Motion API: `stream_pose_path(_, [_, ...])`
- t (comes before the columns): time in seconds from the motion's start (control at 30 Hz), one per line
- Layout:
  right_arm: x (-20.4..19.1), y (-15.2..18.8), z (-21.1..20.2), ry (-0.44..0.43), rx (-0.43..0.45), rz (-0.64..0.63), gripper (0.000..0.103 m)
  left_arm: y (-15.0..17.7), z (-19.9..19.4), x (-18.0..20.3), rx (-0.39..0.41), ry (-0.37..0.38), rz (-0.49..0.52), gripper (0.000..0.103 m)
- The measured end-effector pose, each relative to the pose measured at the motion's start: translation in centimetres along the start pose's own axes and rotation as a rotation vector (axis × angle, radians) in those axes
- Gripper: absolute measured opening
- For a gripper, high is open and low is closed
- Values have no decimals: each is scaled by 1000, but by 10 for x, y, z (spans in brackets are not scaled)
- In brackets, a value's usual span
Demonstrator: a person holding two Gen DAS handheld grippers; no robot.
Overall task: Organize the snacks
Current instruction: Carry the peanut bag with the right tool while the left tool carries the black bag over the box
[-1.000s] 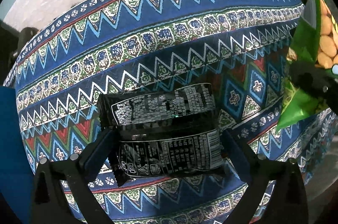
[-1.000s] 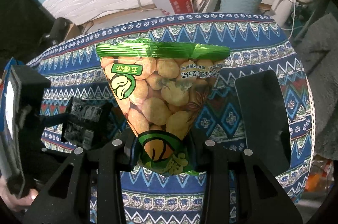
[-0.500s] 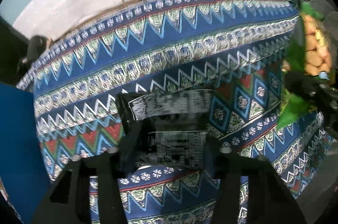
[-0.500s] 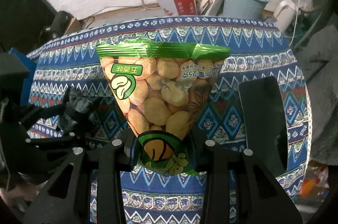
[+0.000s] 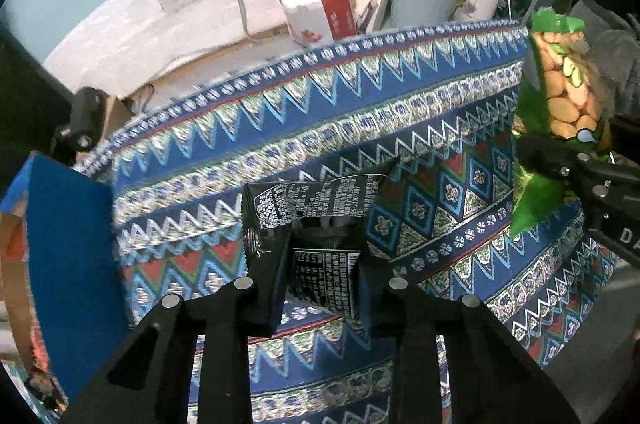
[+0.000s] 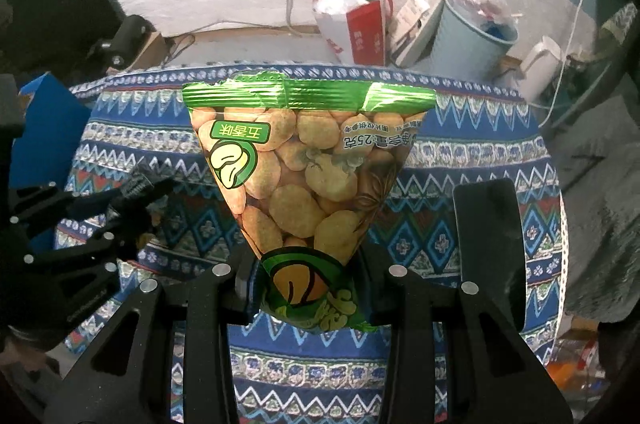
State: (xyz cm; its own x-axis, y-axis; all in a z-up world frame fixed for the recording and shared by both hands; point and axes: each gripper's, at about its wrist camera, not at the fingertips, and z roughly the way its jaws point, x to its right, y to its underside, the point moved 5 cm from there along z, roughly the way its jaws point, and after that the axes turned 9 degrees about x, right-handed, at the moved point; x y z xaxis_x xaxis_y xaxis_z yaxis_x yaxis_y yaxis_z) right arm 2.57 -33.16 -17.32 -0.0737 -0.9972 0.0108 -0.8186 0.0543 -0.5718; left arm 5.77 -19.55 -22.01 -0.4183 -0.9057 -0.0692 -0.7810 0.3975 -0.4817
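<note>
A black snack packet [image 5: 316, 199] with white print hangs crumpled above the patterned tablecloth [image 5: 280, 127]. My left gripper [image 5: 320, 256] is closing on it, and the pads press its lower half from both sides. A green bag of broad beans [image 6: 304, 175] stands upright in my right gripper [image 6: 308, 284], which is shut on its bottom end. In the left wrist view that green bag [image 5: 560, 95] is held at the far right. In the right wrist view the left gripper [image 6: 136, 199] with the black packet [image 6: 140, 179] is at the left.
A blue box [image 5: 68, 244] stands at the table's left edge. A flat black object [image 6: 488, 248] lies on the cloth at the right. Beyond the table, on the floor, are a red-and-white bag [image 6: 356, 23], a pale blue bin [image 6: 472, 35] and a white kettle [image 6: 540, 67].
The left jaws went from wide open around the flat black packet to shut on it, and the packet has risen off the cloth and crumpled. The right gripper with the green bag has shifted slightly.
</note>
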Motion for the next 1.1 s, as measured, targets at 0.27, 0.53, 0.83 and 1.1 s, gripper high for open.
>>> stream_pose_path(0.27, [-21, -9, -18, -6, 40, -54, 35, -1, -30, -25, 68, -13, -6, 29])
stream_pose_path(0.53, [-47, -17, -39, -14, 90, -116, 35, 4, -69, -53, 133, -31, -34, 29])
stream_pose_path(0.83, [-76, -30, -62, -49, 145, -176, 35, 4, -112, -75, 222, -54, -44, 29])
stream_pose_path(1.1, [-110, -41, -75, -84, 177, -222, 35, 8, -144, -98, 287, -76, -48, 29])
